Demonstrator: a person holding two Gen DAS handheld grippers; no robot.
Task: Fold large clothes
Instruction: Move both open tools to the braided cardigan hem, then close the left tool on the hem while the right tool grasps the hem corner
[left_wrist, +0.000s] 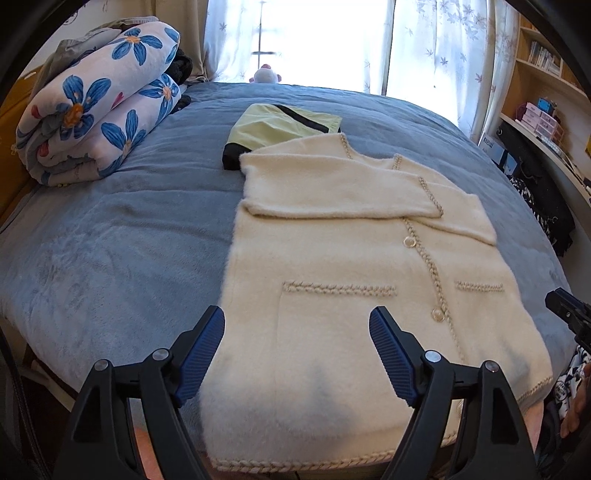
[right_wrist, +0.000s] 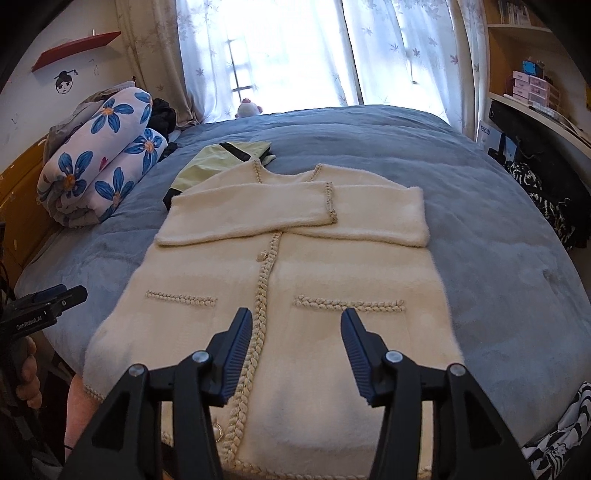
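A cream fuzzy cardigan (left_wrist: 351, 266) with braided trim lies flat on the blue bed cover (left_wrist: 110, 240), both sleeves folded across its chest. It also shows in the right wrist view (right_wrist: 295, 266). My left gripper (left_wrist: 297, 321) is open and empty above the cardigan's lower left part. My right gripper (right_wrist: 297, 321) is open and empty above the lower front, near the braided placket. The right gripper shows at the right edge of the left wrist view (left_wrist: 569, 314); the left gripper shows at the left edge of the right wrist view (right_wrist: 44, 302).
A folded yellow-green garment with black trim (left_wrist: 280, 127) lies just beyond the cardigan's collar. A rolled floral quilt (left_wrist: 96, 114) sits at the bed's far left. A small plush toy (left_wrist: 264, 74) is by the curtained window. Shelves and a desk (left_wrist: 535, 122) stand on the right.
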